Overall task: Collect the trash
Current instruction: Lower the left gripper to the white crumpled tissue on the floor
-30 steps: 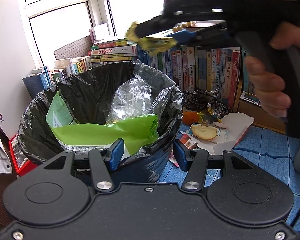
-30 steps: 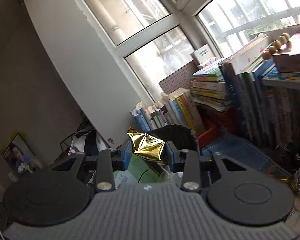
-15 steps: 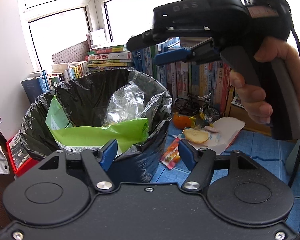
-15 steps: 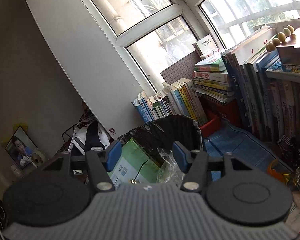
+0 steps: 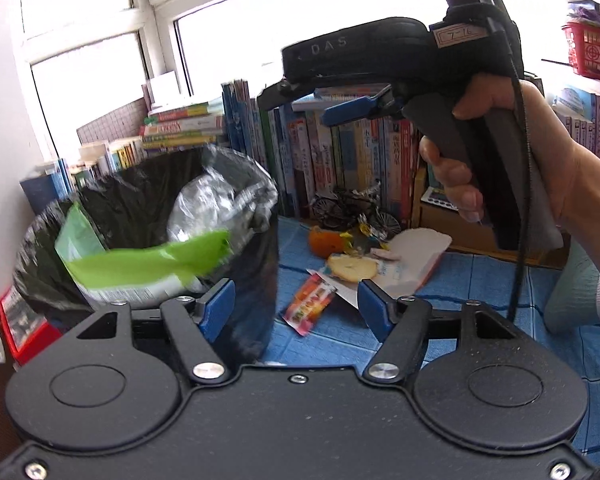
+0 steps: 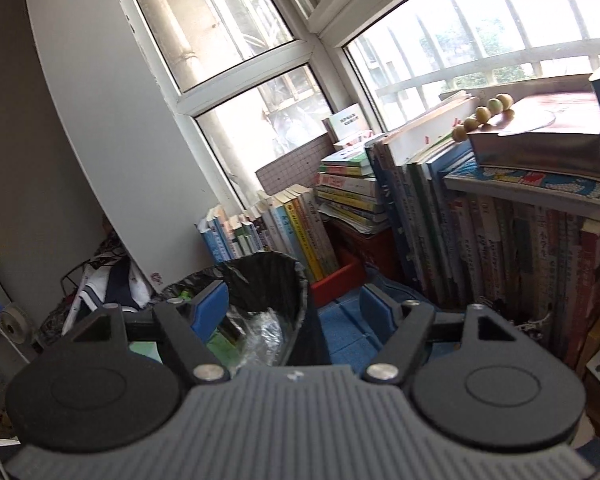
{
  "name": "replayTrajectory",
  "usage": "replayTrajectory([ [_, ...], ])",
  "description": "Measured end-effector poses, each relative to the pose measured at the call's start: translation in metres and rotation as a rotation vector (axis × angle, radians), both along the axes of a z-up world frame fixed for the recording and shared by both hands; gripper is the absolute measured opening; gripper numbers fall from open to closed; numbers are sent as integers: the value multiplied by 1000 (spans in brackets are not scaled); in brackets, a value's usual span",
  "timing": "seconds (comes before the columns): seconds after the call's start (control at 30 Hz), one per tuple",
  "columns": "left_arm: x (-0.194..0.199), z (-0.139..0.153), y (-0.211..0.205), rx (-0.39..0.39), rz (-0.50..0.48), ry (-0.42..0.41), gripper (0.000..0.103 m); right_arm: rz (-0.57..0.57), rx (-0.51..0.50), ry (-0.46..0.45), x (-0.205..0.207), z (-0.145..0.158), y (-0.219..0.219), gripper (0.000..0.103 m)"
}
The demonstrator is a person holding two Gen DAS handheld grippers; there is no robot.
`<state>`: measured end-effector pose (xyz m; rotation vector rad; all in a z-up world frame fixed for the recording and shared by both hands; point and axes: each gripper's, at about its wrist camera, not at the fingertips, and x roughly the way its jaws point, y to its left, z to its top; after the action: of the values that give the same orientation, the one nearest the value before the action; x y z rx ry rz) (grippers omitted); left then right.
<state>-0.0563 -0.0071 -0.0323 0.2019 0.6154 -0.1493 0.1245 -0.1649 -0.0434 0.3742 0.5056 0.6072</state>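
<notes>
- A long row of books [image 5: 340, 160] stands along the wall under the windows, with more stacked flat at the corner; in the right wrist view the same books [image 6: 480, 220] fill the right side.
- The blue floor mat [image 5: 480, 280] spreads out in front of the books, and the loose trash lies on it.
- The trash bin [image 5: 160, 208], lined with a black bag, stands on the left of the mat; a green and white package [image 5: 140, 264] and crumpled clear plastic [image 5: 212, 204] poke out of its top. In the right wrist view the bin [image 6: 268, 280] sits low, partly between the fingers.
- The right gripper [image 5: 300, 108] hangs above and to the right of the bin, gripped by a hand [image 5: 500, 160]; its blue-padded fingers are spread apart and carry nothing.
- The left gripper [image 5: 296, 304] is low in its own view, fingers spread wide and empty, with the bin's right wall between them.
- A white open carton [image 5: 416, 256] lies on the mat to the right of the bin, with a slice of pale fruit [image 5: 352, 266] on it.
- An orange fruit piece [image 5: 324, 242] sits just behind the carton, near the books.
- A colourful snack wrapper [image 5: 310, 304] lies flat on the mat between bin and carton.
</notes>
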Motion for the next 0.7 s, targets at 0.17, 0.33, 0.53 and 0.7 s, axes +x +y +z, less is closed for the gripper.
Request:
replayTrajectory([
  [0.17,10,-27,4,-69,92,84,67,-76,-104,37,5,-25,-10,82],
  [0.33,29,-61,13,-102,176,192,64,-129,-203,87,9,-60,-16,82],
  [0.53,50,-103,22,-95,299,227,57,-148,-272,158,7,-106,-16,82],
  [0.7,66,-135,30,-98,396,276,55,-159,-292,197,4,-133,-12,82],
])
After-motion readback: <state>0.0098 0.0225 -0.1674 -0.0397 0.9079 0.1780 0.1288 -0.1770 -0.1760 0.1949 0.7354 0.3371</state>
